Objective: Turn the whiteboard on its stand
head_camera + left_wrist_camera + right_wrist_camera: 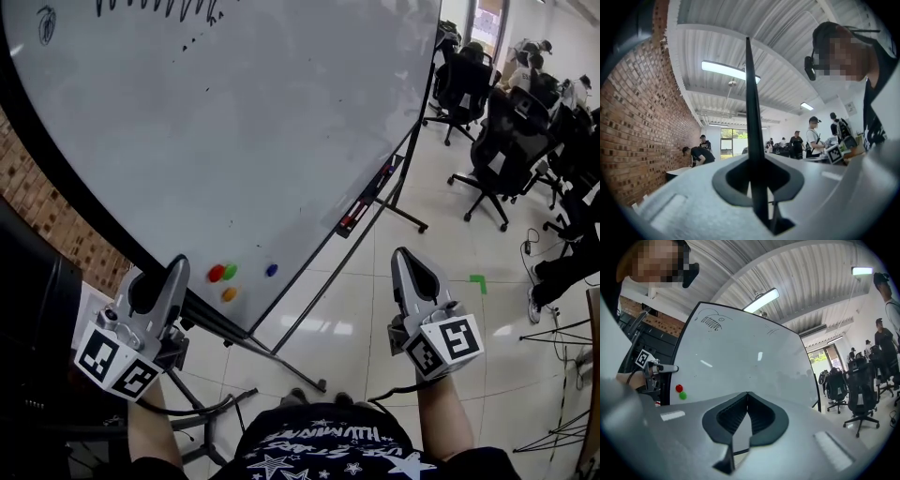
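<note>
The big whiteboard (234, 122) stands tilted on its wheeled stand (281, 349), its white face toward me, with scribbles along the top. My left gripper (178, 267) is shut on the board's black lower-left edge. In the left gripper view that edge (751, 108) runs as a thin dark blade up between the jaws of the left gripper (755, 174). My right gripper (405, 255) hangs free over the floor to the right of the board, jaws shut and empty. From the right gripper view, the right gripper (747, 393) faces the whiteboard (740, 357).
Coloured magnets (223, 274) sit near the board's lower corner, and a marker tray (361, 208) runs along its bottom edge. A brick wall (56, 225) is on the left. Black office chairs (497, 150) and people (813, 136) stand further off on the tiled floor.
</note>
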A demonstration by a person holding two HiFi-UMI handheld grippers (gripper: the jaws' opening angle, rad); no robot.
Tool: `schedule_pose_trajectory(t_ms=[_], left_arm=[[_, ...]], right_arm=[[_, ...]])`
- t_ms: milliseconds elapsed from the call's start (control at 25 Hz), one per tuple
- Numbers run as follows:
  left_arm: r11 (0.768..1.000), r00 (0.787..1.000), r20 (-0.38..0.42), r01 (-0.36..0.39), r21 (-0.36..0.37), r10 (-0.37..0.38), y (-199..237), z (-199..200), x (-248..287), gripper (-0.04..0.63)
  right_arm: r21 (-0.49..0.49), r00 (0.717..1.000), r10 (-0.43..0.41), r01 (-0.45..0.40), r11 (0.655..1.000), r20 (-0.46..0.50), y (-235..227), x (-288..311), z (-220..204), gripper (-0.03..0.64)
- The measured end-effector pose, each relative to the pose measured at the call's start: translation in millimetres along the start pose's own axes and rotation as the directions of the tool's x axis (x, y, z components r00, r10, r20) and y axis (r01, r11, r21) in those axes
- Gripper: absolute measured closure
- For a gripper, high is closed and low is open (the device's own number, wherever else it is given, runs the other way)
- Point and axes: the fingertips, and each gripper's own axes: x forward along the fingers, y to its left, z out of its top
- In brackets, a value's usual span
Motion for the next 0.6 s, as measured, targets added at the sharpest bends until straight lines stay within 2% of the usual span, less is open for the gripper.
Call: schedule_pose_trajectory(t_ms=[120, 360, 600], left_arm=[[1.0, 1.0, -0.005, -0.021, 0.006, 0.021, -5, 1, -21, 0.548], [0.999, 0.999, 0.003, -0.034, 0.013, 0.034, -3, 0, -21, 0.548], [1.0, 0.999, 0.045, -0.025, 0.004, 0.025, -3, 1, -22, 0.548]], right_arm=[[0.001, 1.0, 0.027, -0.027, 1.0, -0.001, 6, -9, 0, 0.609], [-0.014, 0.997, 0.069, -0.069, 0.998, -0.025, -9, -3, -6, 0.609], [-0.047, 0.998, 0.055, -0.056, 0.997, -0.021, -1, -1, -7, 0.609]])
